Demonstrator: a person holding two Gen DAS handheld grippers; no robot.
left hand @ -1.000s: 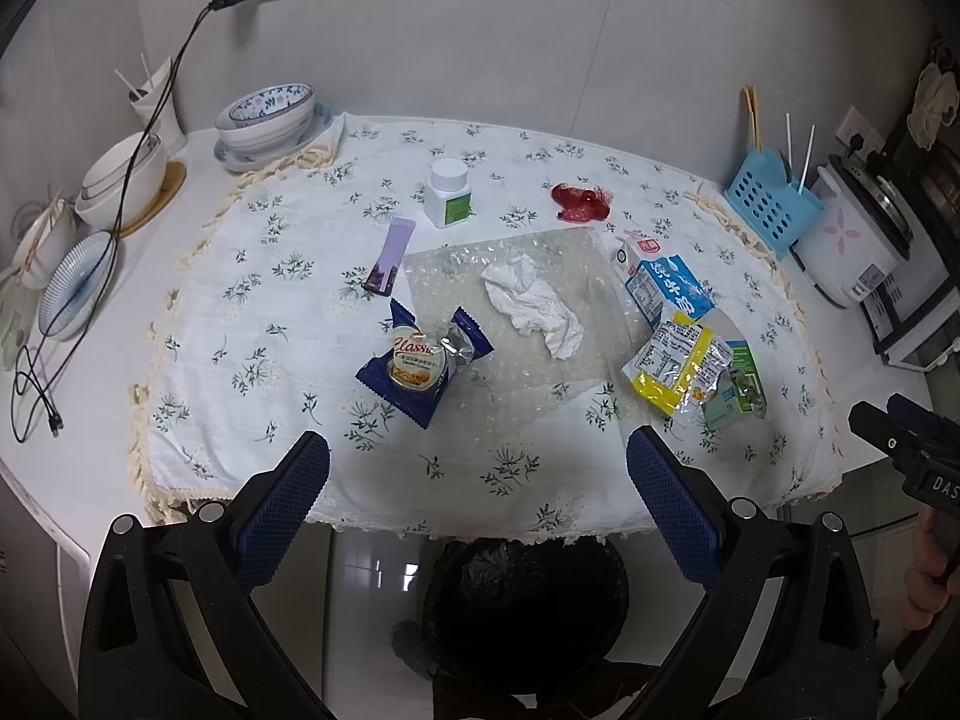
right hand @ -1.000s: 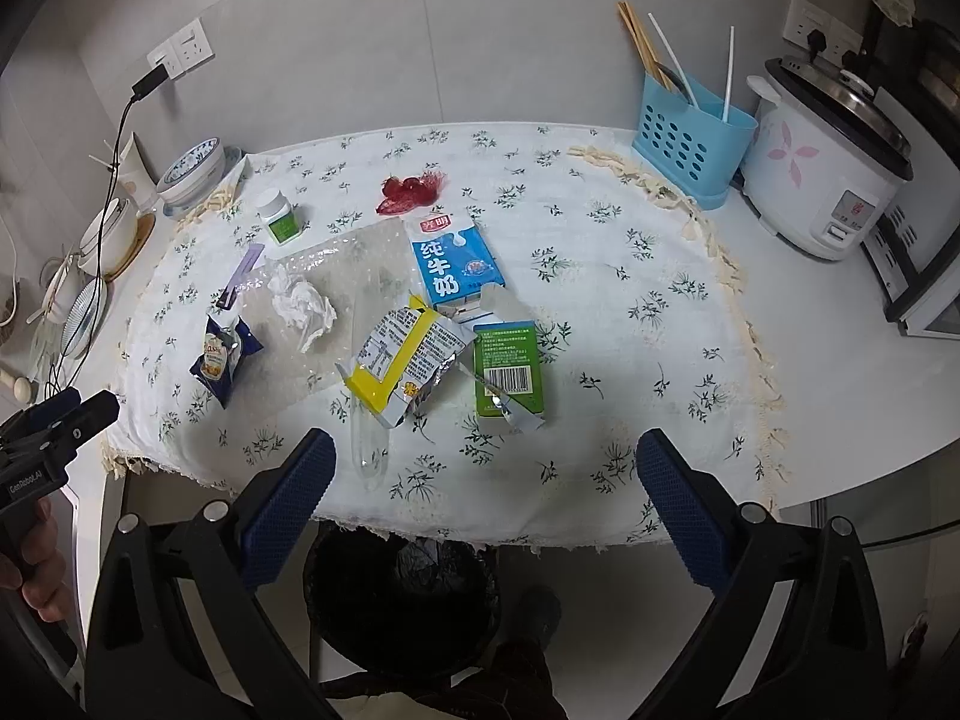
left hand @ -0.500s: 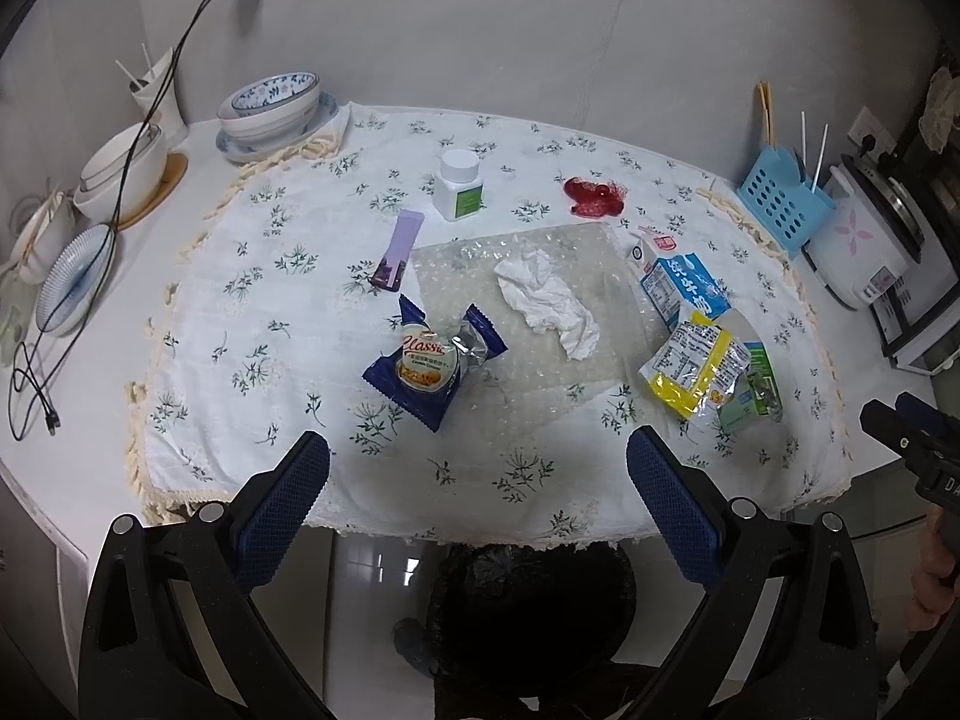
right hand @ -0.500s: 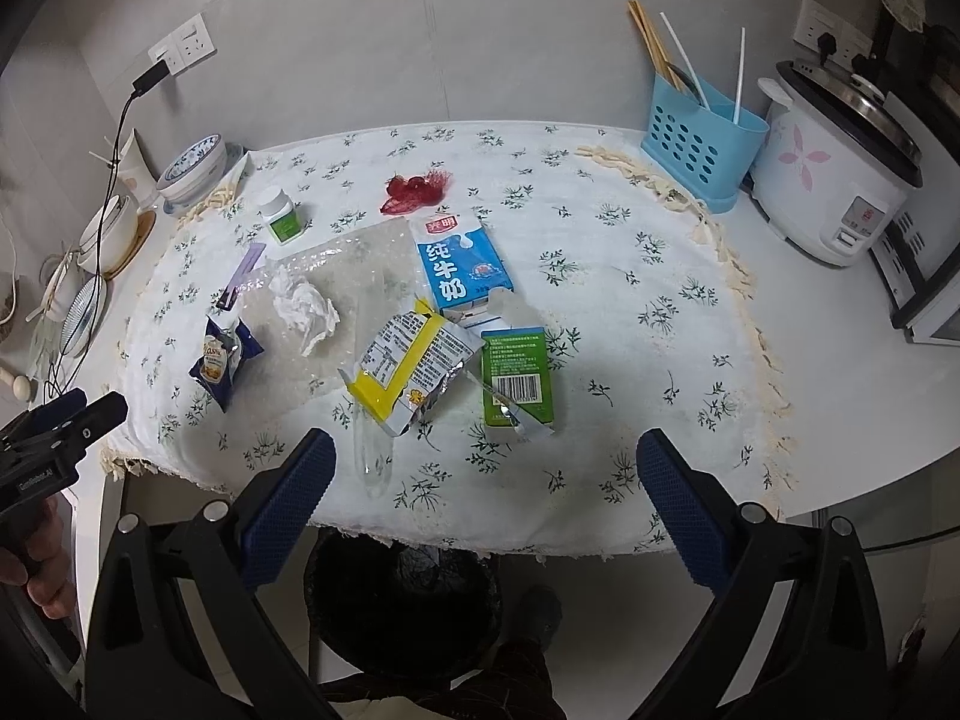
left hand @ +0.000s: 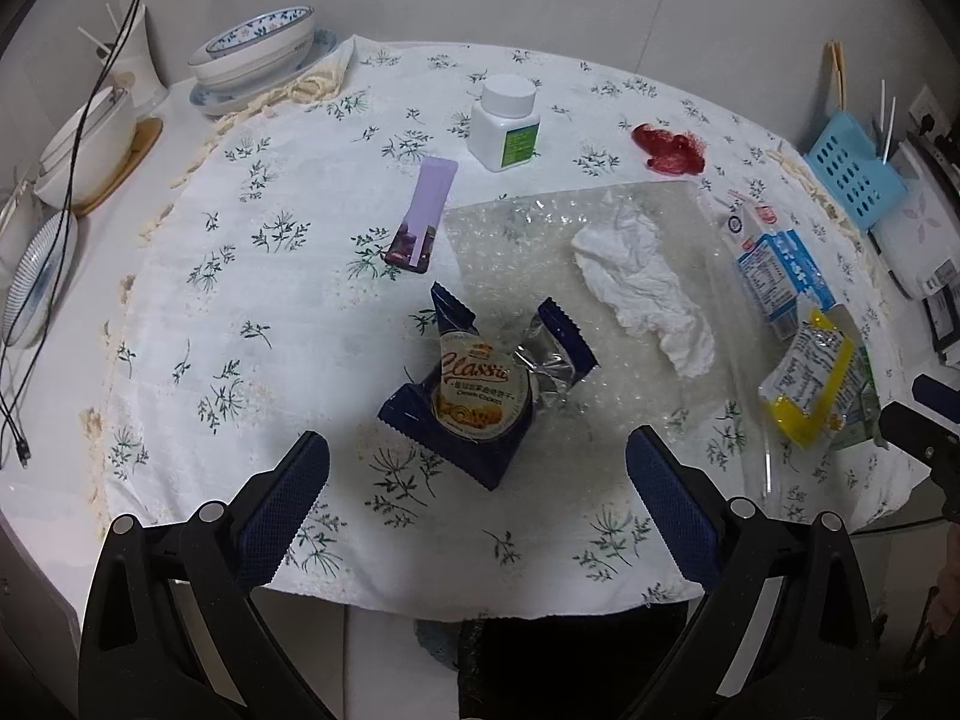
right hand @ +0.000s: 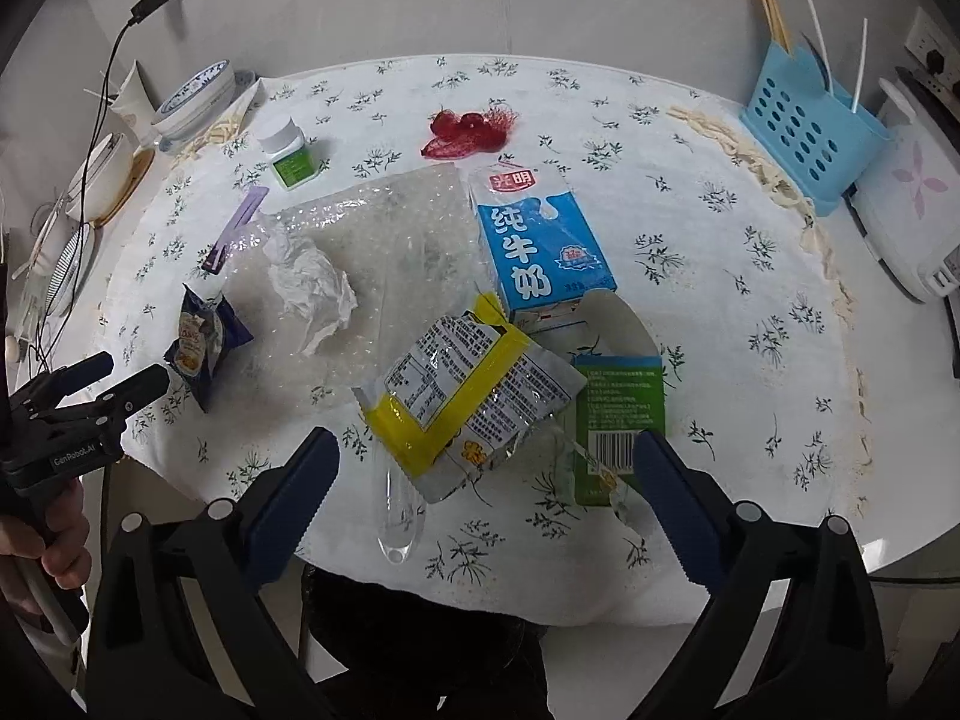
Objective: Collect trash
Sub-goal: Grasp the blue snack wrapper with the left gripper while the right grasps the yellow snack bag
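Observation:
Litter lies on a flowered tablecloth (left hand: 252, 300). My left gripper (left hand: 477, 492) hangs open just short of a dark blue cookie wrapper (left hand: 480, 396), nothing between its fingers. Beyond it lie a crumpled tissue (left hand: 642, 282) on bubble wrap (left hand: 540, 240), a purple sachet (left hand: 423, 213) and a red net (left hand: 669, 147). My right gripper (right hand: 480, 492) is open above the table's front edge, near a yellow snack bag (right hand: 468, 396), a green carton (right hand: 618, 414), a blue milk carton (right hand: 540, 252) and a clear plastic tube (right hand: 399, 510).
A black bin (right hand: 420, 648) stands under the table's front edge. A white pill bottle (left hand: 504, 120) stands at the back. Bowls (left hand: 258, 54) and plates sit at the left; a blue utensil basket (right hand: 804, 132) and a rice cooker (right hand: 912, 210) at the right.
Both grippers have moved forward and down toward the table. The cookie wrapper and the yellow bag now look much larger and closer. Nothing on the table has shifted.

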